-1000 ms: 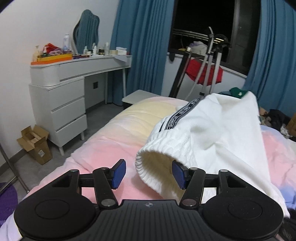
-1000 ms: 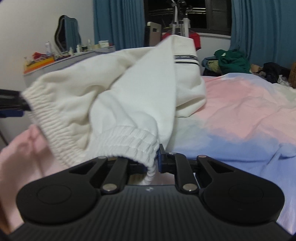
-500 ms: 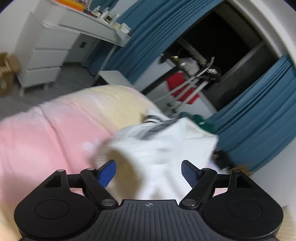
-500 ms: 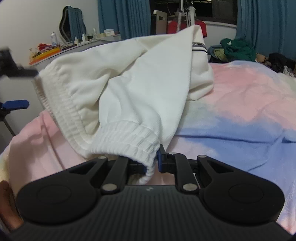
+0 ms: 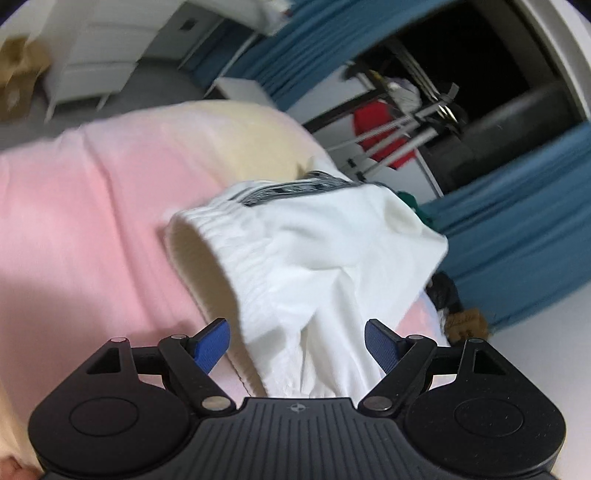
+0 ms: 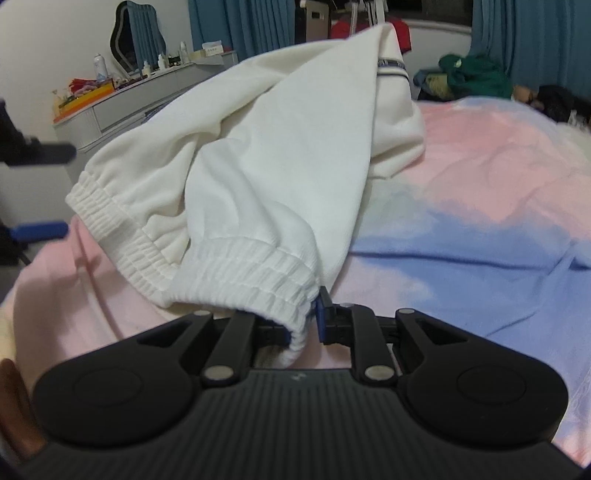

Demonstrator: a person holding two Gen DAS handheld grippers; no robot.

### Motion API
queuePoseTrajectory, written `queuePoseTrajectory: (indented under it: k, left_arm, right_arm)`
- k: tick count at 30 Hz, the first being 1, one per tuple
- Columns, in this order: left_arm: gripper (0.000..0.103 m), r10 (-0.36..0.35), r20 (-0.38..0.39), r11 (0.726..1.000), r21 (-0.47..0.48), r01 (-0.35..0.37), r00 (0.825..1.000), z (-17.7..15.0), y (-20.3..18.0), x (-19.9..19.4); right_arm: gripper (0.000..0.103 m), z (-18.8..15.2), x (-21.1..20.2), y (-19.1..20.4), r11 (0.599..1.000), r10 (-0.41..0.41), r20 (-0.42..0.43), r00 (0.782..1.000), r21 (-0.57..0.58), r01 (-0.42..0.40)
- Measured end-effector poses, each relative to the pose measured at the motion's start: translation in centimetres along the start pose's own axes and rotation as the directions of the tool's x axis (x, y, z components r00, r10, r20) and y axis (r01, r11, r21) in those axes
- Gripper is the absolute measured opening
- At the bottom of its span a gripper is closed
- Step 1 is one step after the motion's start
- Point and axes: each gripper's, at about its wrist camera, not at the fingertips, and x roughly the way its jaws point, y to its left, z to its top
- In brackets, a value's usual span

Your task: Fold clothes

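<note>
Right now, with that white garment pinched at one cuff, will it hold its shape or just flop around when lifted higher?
Probably flop: the white garment already sags in soft folds from the right gripper, shut on its ribbed cuff. It looks thick, so likely fairly heavy and swingy. The elastic ribbing should grip well; the left gripper is open around another part.

This is a bedroom in a home. A bed with a pink and blue cover (image 6: 461, 192) fills the middle. At 10 o'clock stands a white dressing table (image 6: 147, 99) with bottles on it, and a wavy mirror (image 6: 138, 37) hangs above. At 12 o'clock hang blue curtains (image 6: 240, 22). At 1 o'clock lies a pile of clothes (image 6: 472, 75).
</note>
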Motion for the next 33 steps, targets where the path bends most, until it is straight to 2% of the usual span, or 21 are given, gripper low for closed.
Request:
queuePoseTrajectory:
  k: [5, 8, 9, 10, 12, 13, 17, 19, 21, 23, 25, 27, 28, 29, 31, 33]
  left_arm:
    - [0.082, -0.011, 0.045, 0.993, -0.121, 0.016, 0.999, 0.8, 1.9, 0.1]
    - [0.082, -0.022, 0.052, 0.99, -0.14, 0.029, 0.998, 0.9, 2.2, 0.2]
    - [0.082, -0.016, 0.06, 0.991, -0.135, 0.024, 0.998, 0.9, 2.2, 0.4]
    - [0.082, -0.009, 0.066, 0.992, -0.126, 0.017, 0.998, 0.9, 2.1, 0.6]
    - [0.081, 0.01, 0.075, 0.994, -0.112, -0.001, 0.997, 1.2, 1.7, 1.4]
    - [0.081, 0.02, 0.077, 0.993, -0.114, -0.011, 0.997, 1.4, 1.8, 1.8]
    - [0.073, 0.058, 0.087, 0.991, -0.124, -0.047, 0.995, 2.1, 2.0, 3.6]
    - [0.069, 0.06, 0.088, 0.992, -0.118, -0.049, 0.994, 2.4, 2.0, 4.4]
    - [0.063, 0.045, 0.095, 0.995, -0.098, -0.036, 0.994, 2.6, 1.6, 4.9]
    - [0.061, 0.04, 0.113, 0.996, -0.083, -0.031, 0.993, 2.7, 1.1, 5.2]
    - [0.049, 0.032, 0.113, 0.998, -0.048, -0.027, 0.993, 3.1, 0.6, 5.6]
    - [0.031, 0.032, 0.102, 0.999, -0.002, -0.032, 0.994, 3.4, 0.0, 6.0]
    - [0.023, 0.041, 0.105, 0.999, 0.017, -0.043, 0.994, 3.6, -0.3, 6.0]
    - [0.007, 0.048, 0.112, 0.998, 0.037, -0.053, 0.993, 3.9, -0.6, 6.0]
    - [0.009, 0.023, 0.14, 0.999, 0.045, -0.03, 0.99, 4.5, -1.0, 5.6]
    - [0.008, -0.017, 0.16, 0.999, 0.042, 0.011, 0.987, 5.3, -1.2, 5.2]
  right_arm:
    - [0.03, 0.6, -1.3, -0.9, 0.995, 0.087, -0.012, 0.996, 0.049, -0.086]
    - [0.031, 0.7, -1.7, -1.2, 0.992, 0.12, -0.043, 0.992, 0.049, -0.118]
    - [0.036, 0.8, -1.8, -1.3, 0.991, 0.129, -0.055, 0.99, 0.05, -0.126]
    - [0.04, 0.8, -1.9, -1.4, 0.992, 0.121, -0.065, 0.991, 0.039, -0.118]
    - [0.061, 0.7, -1.8, -1.2, 0.998, 0.057, -0.074, 0.996, -0.024, -0.059]
    - [0.064, 0.5, -1.6, -1.1, 0.998, 0.025, -0.078, 0.997, -0.052, -0.029]
    - [0.067, 0.4, -0.7, -1.9, 1.0, 0.015, -0.162, 0.987, -0.022, -0.019]
    - [0.074, 0.0, -1.0, -0.2, 0.985, -0.063, -0.115, 0.991, -0.166, 0.044]
    - [0.074, -0.9, -1.0, 1.9, 0.935, -0.129, -0.036, 0.991, -0.338, 0.109]
    - [0.074, -1.6, -0.5, 3.1, 0.915, -0.158, 0.001, 0.987, -0.376, 0.147]
    - [0.074, -1.9, -0.3, 3.8, 0.908, -0.177, 0.044, 0.983, -0.379, 0.18]
    - [0.074, -2.1, -0.5, 4.4, 0.888, -0.187, 0.108, 0.976, -0.407, 0.216]
    - [0.074, -2.4, -0.8, 4.9, 0.864, -0.198, 0.165, 0.966, -0.437, 0.251]
    - [0.074, -2.8, -1.3, 5.6, 0.824, -0.204, 0.237, 0.95, -0.483, 0.298]
    - [0.075, -3.8, -2.0, 7.0, 0.738, -0.176, 0.345, 0.922, -0.574, 0.356]
    - [0.074, -4.7, -2.7, 8.0, 0.691, -0.118, 0.404, 0.907, -0.623, 0.368]
